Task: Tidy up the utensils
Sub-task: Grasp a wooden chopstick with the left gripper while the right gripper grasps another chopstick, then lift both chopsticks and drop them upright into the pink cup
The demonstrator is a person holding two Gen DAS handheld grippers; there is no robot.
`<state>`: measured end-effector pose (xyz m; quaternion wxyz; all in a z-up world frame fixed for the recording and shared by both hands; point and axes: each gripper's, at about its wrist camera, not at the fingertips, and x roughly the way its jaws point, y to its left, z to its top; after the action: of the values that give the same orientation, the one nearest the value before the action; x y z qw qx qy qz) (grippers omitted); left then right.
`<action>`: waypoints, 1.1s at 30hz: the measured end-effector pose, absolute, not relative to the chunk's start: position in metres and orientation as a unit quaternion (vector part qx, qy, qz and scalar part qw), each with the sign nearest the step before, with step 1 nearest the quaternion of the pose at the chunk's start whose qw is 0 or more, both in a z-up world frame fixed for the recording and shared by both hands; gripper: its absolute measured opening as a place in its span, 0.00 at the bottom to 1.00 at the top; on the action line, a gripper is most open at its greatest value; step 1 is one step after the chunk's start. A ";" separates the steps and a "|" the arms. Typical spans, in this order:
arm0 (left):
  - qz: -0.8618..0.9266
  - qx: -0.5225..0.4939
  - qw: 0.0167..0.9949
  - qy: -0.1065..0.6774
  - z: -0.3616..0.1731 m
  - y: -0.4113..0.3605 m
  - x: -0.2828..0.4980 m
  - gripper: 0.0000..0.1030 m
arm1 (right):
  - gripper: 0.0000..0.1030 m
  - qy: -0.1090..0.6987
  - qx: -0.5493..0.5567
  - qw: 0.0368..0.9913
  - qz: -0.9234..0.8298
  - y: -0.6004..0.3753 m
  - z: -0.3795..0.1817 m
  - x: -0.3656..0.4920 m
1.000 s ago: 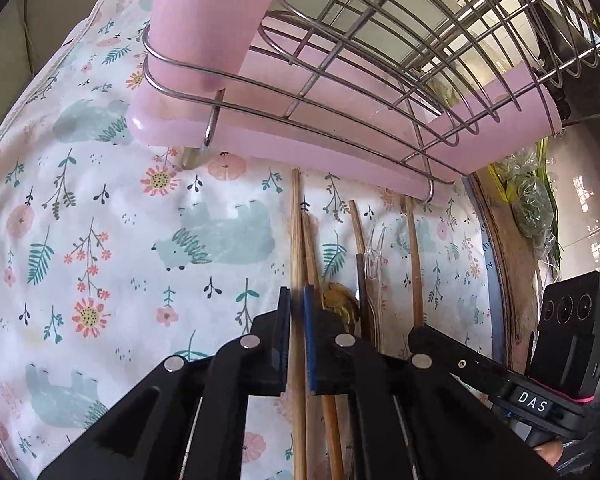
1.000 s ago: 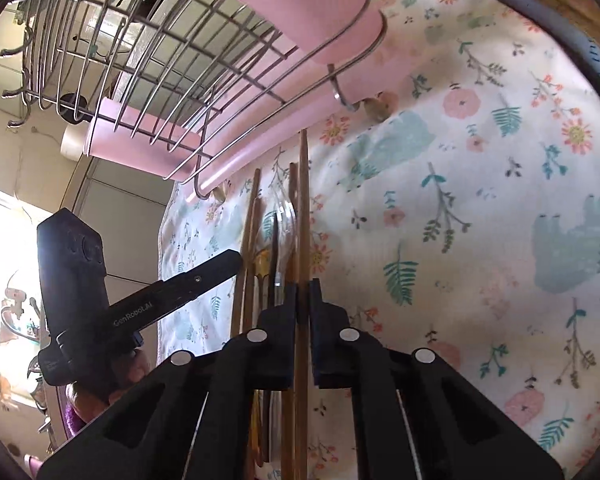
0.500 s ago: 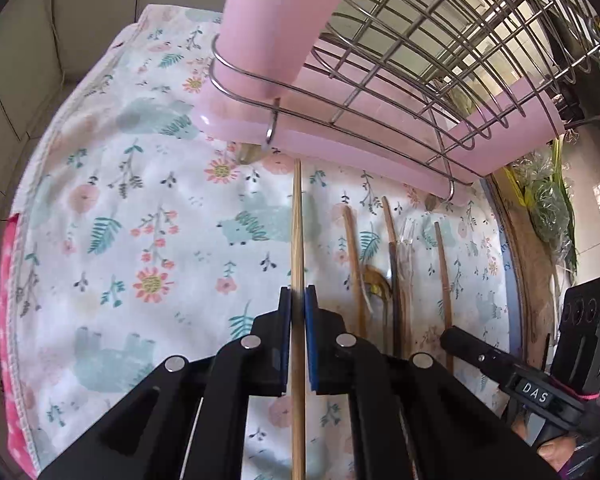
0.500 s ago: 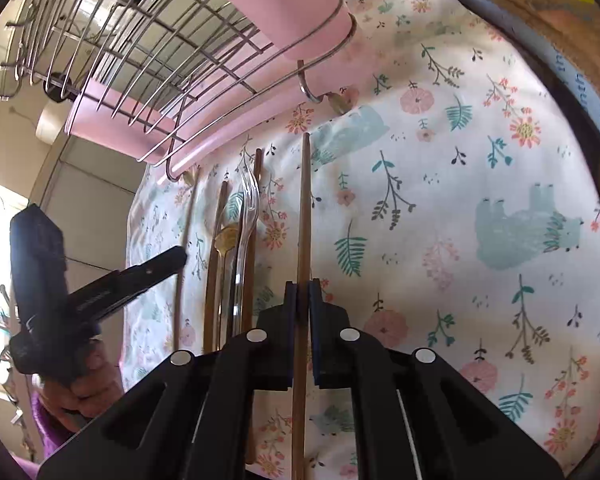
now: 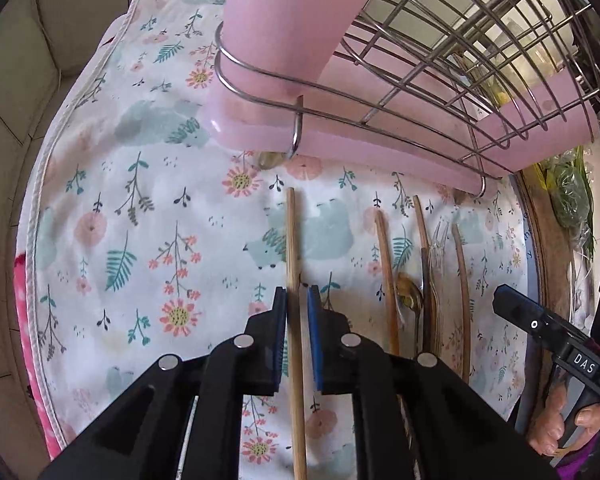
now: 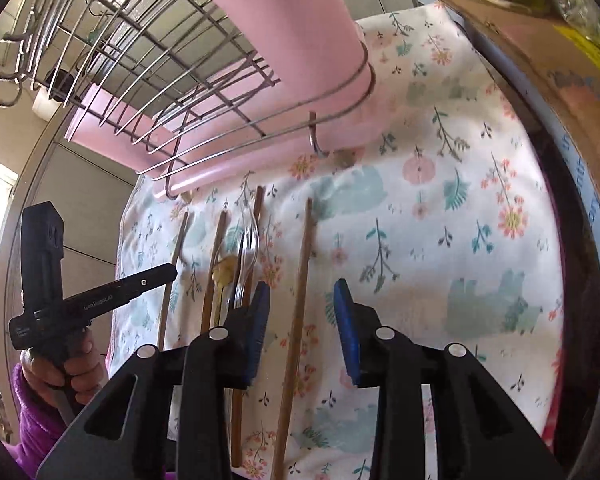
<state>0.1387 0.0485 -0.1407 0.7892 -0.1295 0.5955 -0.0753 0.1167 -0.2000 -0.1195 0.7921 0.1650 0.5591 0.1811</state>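
Both grippers point steeply down at the cloth-covered surface (image 5: pixel 148 216), each straddling the same chopstick (image 5: pixel 294 320). The left gripper (image 5: pixel 297 308) has just been easing apart; its pads stand narrowly spread, the stick running between them, close against the left pad and clear of the right one. The right gripper (image 6: pixel 302 304) has just been opening too and now stands wide, the stick lying loose on the cloth between the pads, touching neither. A hand (image 6: pixel 66 372) with a purple sleeve holds the left gripper's handle, low at the left in the right wrist view. Beyond both grippers stands a wire rack (image 5: pixel 440 60) on a pink tray (image 5: pixel 380 152), with a pink cup (image 5: pixel 296 12) at its near corner. Beside the stick, towards the rack's far end, lie more sticks (image 5: pixel 388 280), a spoon (image 5: pixel 410 296) and a clear fork (image 6: pixel 248 252), roughly parallel. The right gripper's body reads "DAS" (image 5: pixel 583 362); the left one reads "GenRobot.AI" (image 6: pixel 98 305). A cardboard edge (image 6: pixel 572 120) borders the cloth.
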 end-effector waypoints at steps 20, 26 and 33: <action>-0.095 -0.115 0.819 0.554 -0.119 0.042 0.131 0.05 | 0.06 0.554 0.089 0.810 0.172 -0.175 -0.128 0.127; -0.113 -0.125 0.873 0.458 -0.069 0.057 0.091 0.05 | 0.06 0.477 0.113 0.852 0.186 -0.197 -0.086 0.096; -0.104 -0.150 0.925 0.334 -0.019 0.065 0.050 0.05 | 0.06 0.384 0.106 0.899 0.184 -0.199 -0.042 0.065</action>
<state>0.0496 0.0649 -0.0189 0.9248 -0.1502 0.3337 -0.1036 0.0654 -0.1989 -0.0418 0.8986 0.1063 0.3842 0.1836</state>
